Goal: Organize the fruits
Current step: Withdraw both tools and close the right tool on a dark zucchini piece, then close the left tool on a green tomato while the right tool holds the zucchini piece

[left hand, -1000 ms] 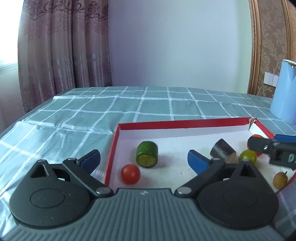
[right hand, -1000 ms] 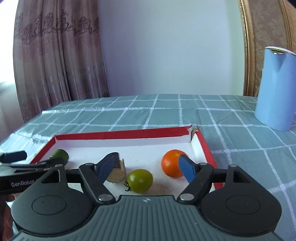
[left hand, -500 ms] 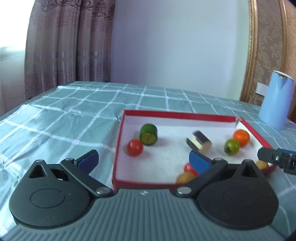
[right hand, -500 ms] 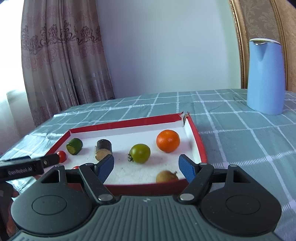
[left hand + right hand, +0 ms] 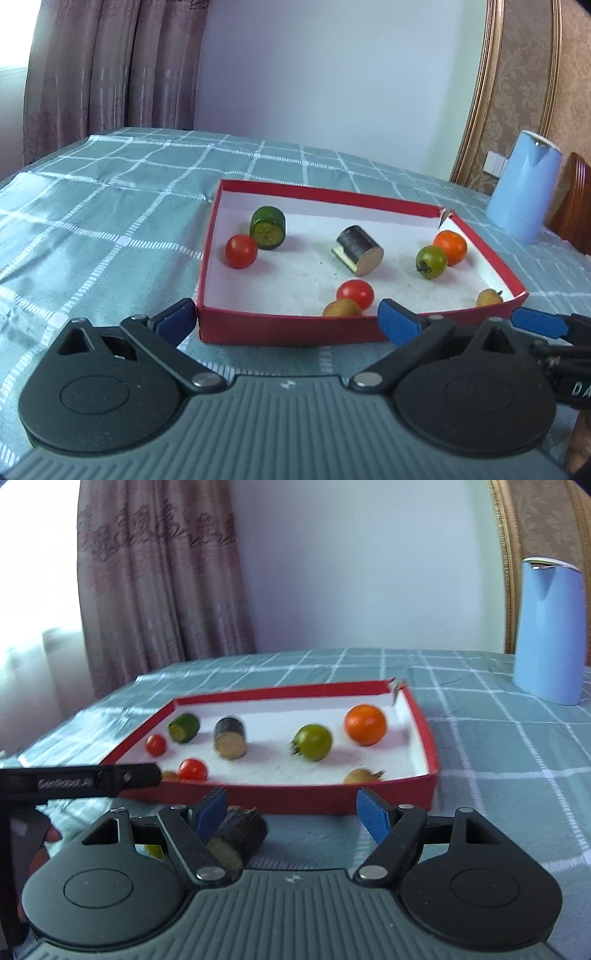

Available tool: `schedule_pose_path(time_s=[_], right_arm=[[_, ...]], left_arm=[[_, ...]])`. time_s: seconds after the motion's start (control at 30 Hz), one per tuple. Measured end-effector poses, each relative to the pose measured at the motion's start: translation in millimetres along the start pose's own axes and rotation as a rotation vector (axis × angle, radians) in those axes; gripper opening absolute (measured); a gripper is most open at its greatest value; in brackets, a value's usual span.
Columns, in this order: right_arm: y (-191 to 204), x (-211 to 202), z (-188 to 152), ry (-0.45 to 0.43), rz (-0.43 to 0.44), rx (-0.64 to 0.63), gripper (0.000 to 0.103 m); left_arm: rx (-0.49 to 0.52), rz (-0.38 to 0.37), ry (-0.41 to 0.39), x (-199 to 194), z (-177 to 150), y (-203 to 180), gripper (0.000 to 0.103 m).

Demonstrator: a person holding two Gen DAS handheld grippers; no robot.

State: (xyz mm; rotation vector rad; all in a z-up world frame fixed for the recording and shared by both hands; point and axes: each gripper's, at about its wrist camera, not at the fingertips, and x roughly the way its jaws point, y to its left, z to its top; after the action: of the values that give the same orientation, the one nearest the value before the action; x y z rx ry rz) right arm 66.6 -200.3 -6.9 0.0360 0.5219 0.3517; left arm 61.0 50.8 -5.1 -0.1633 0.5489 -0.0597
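a table under a teal checked tablecloth [image 5: 110, 229] fills both views, with a pale wall behind, pinkish curtains [image 5: 110, 62] to the left and a gold-framed patterned panel to the right. a light blue jug [image 5: 550, 627] stands on the cloth, well beyond the tray's far right corner.

the red tray [image 5: 280, 326] with its white floor sits just ahead of both grippers. the left gripper [image 5: 286, 317] has its blue pads spread wide, with nothing between them but the tray's near wall; its left pad is just beside the tray's near left corner. the right gripper [image 5: 291, 812] is also spread wide and empty, short of the near wall.

in the tray lie two cherry tomatoes [image 5: 241, 251], a cucumber chunk [image 5: 268, 228], a dark cylinder piece [image 5: 360, 250], a green tomato [image 5: 313, 741], an orange [image 5: 365, 724] and two small tan fruits [image 5: 362, 775] against the near wall.

outside the tray, a dark brown chunk [image 5: 240, 836] lies on the cloth, just behind the right gripper's left pad.
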Motion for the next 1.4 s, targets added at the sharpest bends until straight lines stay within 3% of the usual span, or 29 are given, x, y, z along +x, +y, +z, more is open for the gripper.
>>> schedule_pose_path(time_s=[0.2, 0.37, 0.57, 0.67, 0.73, 0.97, 1.13, 1.4], right_arm=[[1.4, 3.1, -0.1, 0.022, 0.002, 0.033, 0.077], [5.3, 5.7, -4.2, 0.069, 0.058, 0.061, 0.077], [8.9, 17.2, -4.9, 0.114, 0.030, 0.056, 0.077], [7.9, 18.2, -3.7, 0.110, 0.030, 0.047, 0.061], [13.9, 18.5, -3.5, 0.116, 0.059, 0.002, 0.043], [30.0, 17.0, -4.4, 0.110, -0.005, -0.133, 0.043], [15.2, 18.8, -3.6, 0.108, -0.164, -0.204, 0.043], [-6.9, 19.7, -1.9, 0.126, -0.103, -0.126, 0.043]], left_arm=[[-0.020, -0.002, 0.003, -0.4, -0.1, 2.2, 0.103], [-0.027, -0.008, 0.009, 0.9, 0.7, 4.6, 0.103], [-0.033, -0.013, 0.012, 1.6, 0.5, 4.9, 0.103], [-0.038, -0.016, 0.014, 2.0, 0.6, 6.0, 0.103], [-0.041, -0.018, 0.016, 2.0, 0.6, 6.4, 0.103], [-0.040, -0.017, 0.015, 2.0, 0.4, 6.6, 0.103], [-0.033, -0.022, 0.024, 2.2, 0.1, 5.7, 0.103], [0.028, -0.031, 0.022, -14.4, -6.9, -3.9, 0.103]])
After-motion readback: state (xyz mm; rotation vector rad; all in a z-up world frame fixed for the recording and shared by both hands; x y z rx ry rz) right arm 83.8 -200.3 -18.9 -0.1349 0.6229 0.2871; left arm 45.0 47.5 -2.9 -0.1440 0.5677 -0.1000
